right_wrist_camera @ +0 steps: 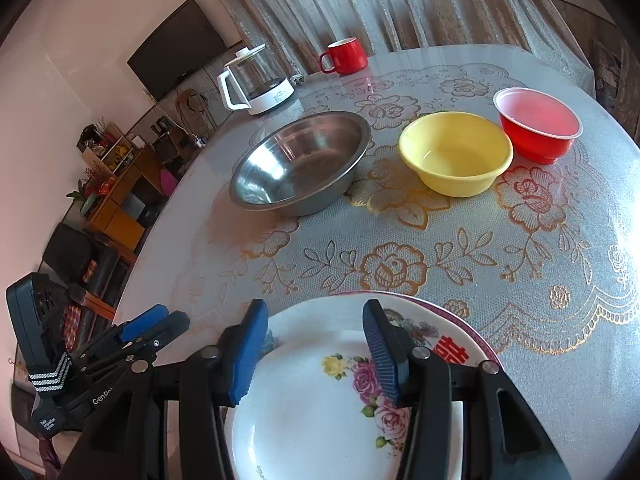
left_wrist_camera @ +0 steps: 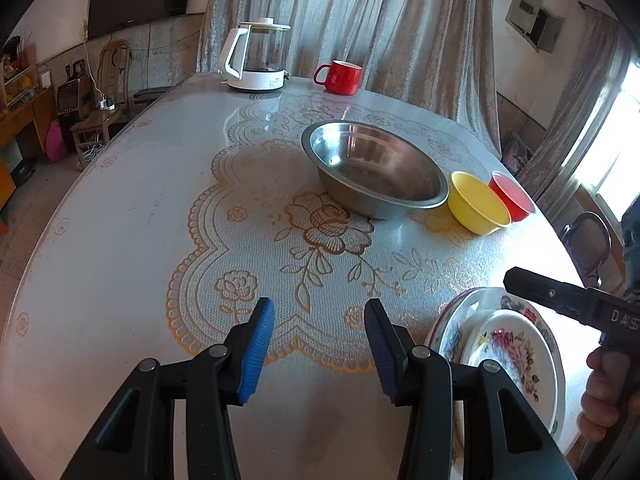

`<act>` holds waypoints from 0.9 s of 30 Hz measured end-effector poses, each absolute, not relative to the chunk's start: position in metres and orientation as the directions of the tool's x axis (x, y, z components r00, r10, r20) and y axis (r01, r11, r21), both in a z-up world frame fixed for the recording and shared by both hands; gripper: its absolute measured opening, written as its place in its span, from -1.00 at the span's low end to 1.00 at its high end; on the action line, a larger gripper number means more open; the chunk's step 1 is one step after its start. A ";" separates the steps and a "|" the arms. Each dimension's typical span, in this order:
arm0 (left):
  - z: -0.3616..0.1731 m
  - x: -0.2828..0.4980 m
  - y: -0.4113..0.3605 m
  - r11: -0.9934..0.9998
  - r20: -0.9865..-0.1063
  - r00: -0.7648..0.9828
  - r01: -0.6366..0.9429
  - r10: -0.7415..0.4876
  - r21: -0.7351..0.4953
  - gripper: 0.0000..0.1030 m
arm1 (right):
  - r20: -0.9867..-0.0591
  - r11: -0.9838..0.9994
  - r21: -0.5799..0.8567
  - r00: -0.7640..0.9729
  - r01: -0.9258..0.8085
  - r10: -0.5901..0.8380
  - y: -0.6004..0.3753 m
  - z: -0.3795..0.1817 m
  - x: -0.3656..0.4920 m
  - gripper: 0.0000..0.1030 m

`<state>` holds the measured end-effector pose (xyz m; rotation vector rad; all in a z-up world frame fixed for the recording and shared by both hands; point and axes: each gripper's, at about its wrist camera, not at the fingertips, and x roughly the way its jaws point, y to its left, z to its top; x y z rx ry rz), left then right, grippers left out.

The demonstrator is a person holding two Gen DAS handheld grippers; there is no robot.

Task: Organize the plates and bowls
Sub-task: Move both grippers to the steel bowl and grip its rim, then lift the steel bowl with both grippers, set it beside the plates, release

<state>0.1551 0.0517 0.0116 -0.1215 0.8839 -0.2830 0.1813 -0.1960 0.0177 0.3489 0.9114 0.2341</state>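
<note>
A stack of floral plates [right_wrist_camera: 320,408] lies at the table's near edge, a smaller plate on a larger one; it also shows in the left wrist view [left_wrist_camera: 508,348]. My right gripper [right_wrist_camera: 316,354] is open above the stack, holding nothing. My left gripper [left_wrist_camera: 320,350] is open and empty over bare tablecloth, left of the stack. A steel bowl [left_wrist_camera: 376,166] [right_wrist_camera: 300,160], a yellow bowl [left_wrist_camera: 478,204] [right_wrist_camera: 456,152] and a red bowl [left_wrist_camera: 512,196] [right_wrist_camera: 538,122] stand in a row further back.
A white kettle [left_wrist_camera: 256,58] [right_wrist_camera: 256,82] and a red mug [left_wrist_camera: 340,76] [right_wrist_camera: 346,56] stand at the far edge of the round table [left_wrist_camera: 120,240]. Curtains hang behind. A chair [left_wrist_camera: 588,248] stands at the right.
</note>
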 end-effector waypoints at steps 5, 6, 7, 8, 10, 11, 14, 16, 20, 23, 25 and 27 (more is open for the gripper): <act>0.020 0.189 0.056 0.933 -0.709 0.609 0.203 -0.357 -0.295 -0.32 | -0.722 0.910 0.414 0.598 -0.028 0.346 -0.194 0.020 0.213 -0.03; 0.021 0.196 0.055 0.930 -0.705 0.609 0.201 -0.364 -0.306 -0.32 | -0.723 0.909 0.415 0.598 -0.024 0.346 -0.193 0.020 0.219 -0.03; 0.021 0.203 0.055 0.928 -0.700 0.611 0.201 -0.369 -0.314 -0.32 | -0.724 0.910 0.414 0.598 -0.022 0.344 -0.191 0.019 0.225 -0.03; 0.022 0.210 0.054 0.924 -0.693 0.615 0.203 -0.377 -0.323 -0.32 | -0.725 0.911 0.412 0.599 -0.020 0.341 -0.191 0.019 0.232 -0.03; 0.024 0.225 0.054 0.919 -0.679 0.624 0.201 -0.387 -0.339 -0.32 | -0.729 0.912 0.411 0.601 0.000 0.328 -0.191 0.017 0.244 -0.03; 0.024 0.233 0.054 0.917 -0.676 0.626 0.193 -0.389 -0.350 -0.32 | -0.727 0.909 0.417 0.603 0.007 0.329 -0.192 0.015 0.251 -0.05; 0.021 0.261 0.055 0.903 -0.658 0.632 0.177 -0.410 -0.393 -0.30 | -0.737 0.902 0.432 0.588 0.030 0.334 -0.196 0.008 0.272 -0.09; 0.017 0.283 0.051 0.905 -0.668 0.624 0.169 -0.406 -0.392 -0.28 | -0.751 0.899 0.434 0.572 0.051 0.330 -0.200 0.001 0.286 -0.09; 0.003 0.319 0.042 0.884 -0.691 0.563 0.189 -0.454 -0.427 -0.33 | -0.757 0.884 0.463 0.546 0.061 0.359 -0.207 -0.007 0.305 -0.13; -0.008 0.333 0.034 0.883 -0.730 0.504 0.180 -0.462 -0.434 -0.47 | -0.764 0.866 0.495 0.514 0.078 0.390 -0.209 -0.009 0.316 -0.13; -0.012 0.337 0.032 0.887 -0.756 0.469 0.176 -0.456 -0.427 -0.64 | -0.780 0.862 0.497 0.486 0.099 0.394 -0.209 -0.010 0.322 -0.20; -0.013 0.334 0.033 0.880 -0.756 0.454 0.190 -0.472 -0.435 -0.66 | -0.798 0.865 0.491 0.455 0.108 0.396 -0.206 -0.011 0.327 -0.37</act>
